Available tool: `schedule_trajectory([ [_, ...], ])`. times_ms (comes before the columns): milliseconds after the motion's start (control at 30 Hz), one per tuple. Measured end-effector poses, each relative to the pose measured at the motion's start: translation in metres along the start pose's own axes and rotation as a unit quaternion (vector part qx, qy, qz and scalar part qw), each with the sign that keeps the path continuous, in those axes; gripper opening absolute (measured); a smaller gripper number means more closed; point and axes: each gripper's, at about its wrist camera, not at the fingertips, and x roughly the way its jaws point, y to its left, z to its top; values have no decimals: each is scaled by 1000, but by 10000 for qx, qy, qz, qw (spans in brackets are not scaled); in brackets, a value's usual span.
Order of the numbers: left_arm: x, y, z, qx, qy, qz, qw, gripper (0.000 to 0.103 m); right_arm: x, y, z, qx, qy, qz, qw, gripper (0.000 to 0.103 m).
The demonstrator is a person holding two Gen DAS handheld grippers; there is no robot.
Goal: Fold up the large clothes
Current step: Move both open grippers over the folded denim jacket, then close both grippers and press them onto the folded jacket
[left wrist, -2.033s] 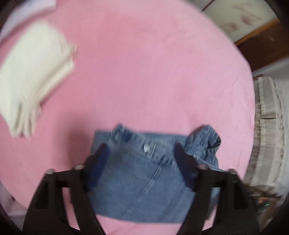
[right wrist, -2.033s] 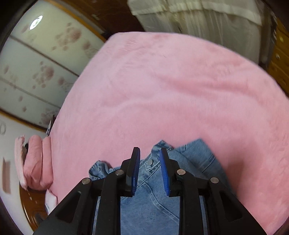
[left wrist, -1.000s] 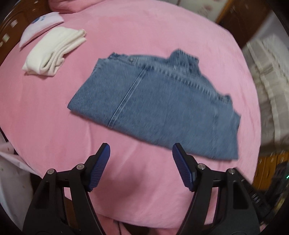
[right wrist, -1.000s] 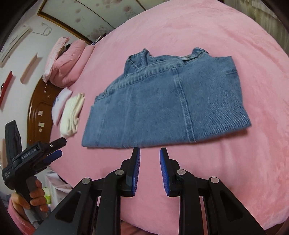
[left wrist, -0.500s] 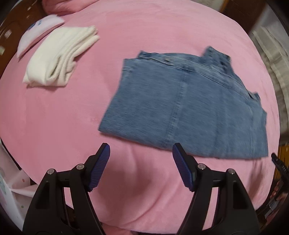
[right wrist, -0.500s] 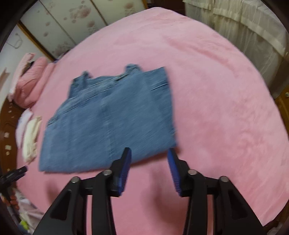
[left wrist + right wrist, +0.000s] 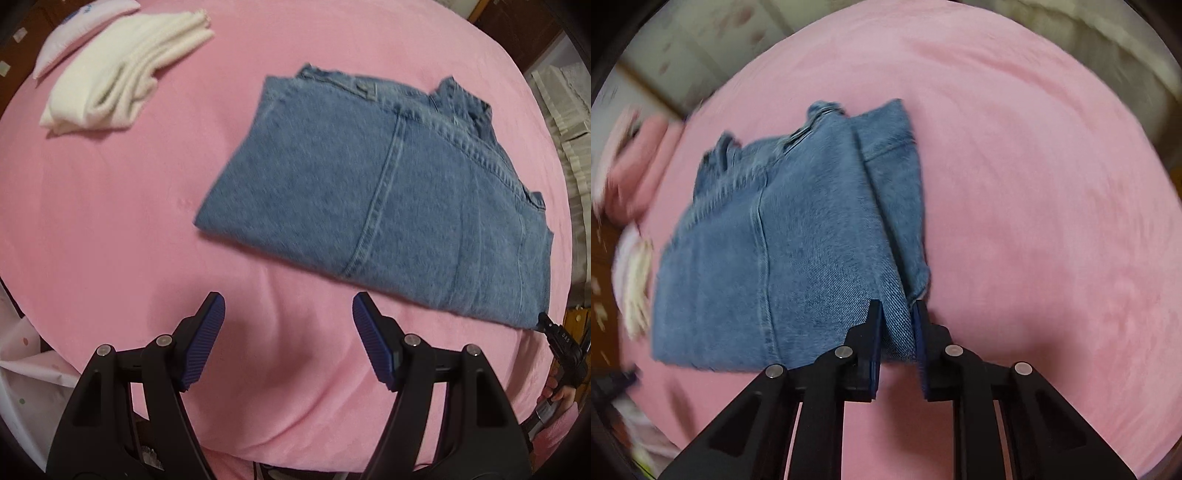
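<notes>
Folded blue jeans [image 7: 388,192] lie flat on the pink bedspread [image 7: 110,221], waistband at the far side. My left gripper [image 7: 288,314] hovers open over bare bedspread just short of the jeans' near edge, nothing between its fingers. In the right wrist view the jeans [image 7: 798,251] fill the left half. My right gripper [image 7: 897,325] is closing its jaws on their near right corner, with denim filling the gap between the pads. That right gripper [image 7: 554,332], held by a hand, shows at the far right of the left wrist view, tip at the jeans' corner.
A folded white garment [image 7: 122,70] and a pale pink item [image 7: 81,26] lie at the far left of the bed. Pink pillows [image 7: 639,158] sit at the head. Cream curtains [image 7: 569,96] hang on the right. The bed's edge drops off near the bottom left [image 7: 22,332].
My right gripper came down, opened wider, then closed on the jeans' near right corner. My left gripper sank closer to the bed, staying open, and the jeans loom larger.
</notes>
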Motion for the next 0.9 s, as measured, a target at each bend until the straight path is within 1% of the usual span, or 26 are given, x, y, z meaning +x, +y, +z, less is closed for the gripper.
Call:
schedule_trajectory([
  [67, 5, -4, -3, 85, 100, 7, 9999, 69, 1, -4, -6, 138, 25, -59, 9999, 15],
  [133, 10, -9, -3, 183, 194, 1, 9996, 69, 8, -6, -10, 176, 116, -253, 9995, 14],
  [233, 13, -12, -2, 254, 282, -8, 9993, 69, 13, -3, -14, 78, 202, -560, 9982, 14],
  [267, 13, -13, -2, 267, 321, -35, 9991, 69, 10, -1, -14, 30, 150, -623, 9979, 14],
  [300, 13, -14, -2, 276, 342, -52, 9990, 69, 7, 1, -17, -17, 78, -640, 9979, 15],
  [333, 13, -15, -2, 313, 337, -63, 9989, 69, -2, 7, -19, -168, -103, -676, 9975, 16],
  [433, 7, -28, 0, 549, 73, -247, 9982, 69, -33, 31, -27, -576, -673, -732, 9934, 17],
  [467, 7, -32, 1, 619, 23, -248, 9978, 69, -42, 39, -31, -653, -835, -787, 9912, 20],
  [500, 8, -38, 3, 690, -16, -259, 9973, 69, -50, 47, -35, -692, -964, -788, 9898, 20],
  [567, 12, -51, 7, 773, -83, -396, 9962, 69, -62, 64, -44, -704, -1228, -619, 9880, 25],
  [600, 15, -57, 10, 795, -88, -435, 9958, 66, -65, 77, -51, -699, -1395, -463, 9867, 26],
  [633, 19, -65, 12, 821, -69, -488, 9954, 64, -62, 90, -54, -711, -1432, -315, 9866, 27],
  [667, 24, -73, 14, 843, -22, -554, 9949, 61, -55, 104, -59, -746, -1338, -35, 9882, 27],
  [700, 28, -79, 16, 856, 23, -616, 9944, 59, -40, 121, -64, -797, -1072, 329, 9905, 27],
  [733, 35, -87, 18, 867, 111, -727, 9935, 58, -29, 133, -68, -836, -846, 595, 9911, 27],
  [800, 48, -100, 20, 857, 294, -853, 9922, 57, 1, 162, -78, -941, -319, 1172, 9881, 20],
  [833, 53, -104, 21, 834, 377, -856, 9921, 55, 14, 175, -82, -896, -167, 1500, 9845, 14],
  [867, 59, -107, 22, 801, 459, -880, 9918, 46, 28, 186, -85, -728, -42, 1797, 9810, 12],
  [900, 65, -109, 24, 760, 510, -914, 9916, 39, 38, 193, -86, -562, 60, 1967, 9788, 11],
])
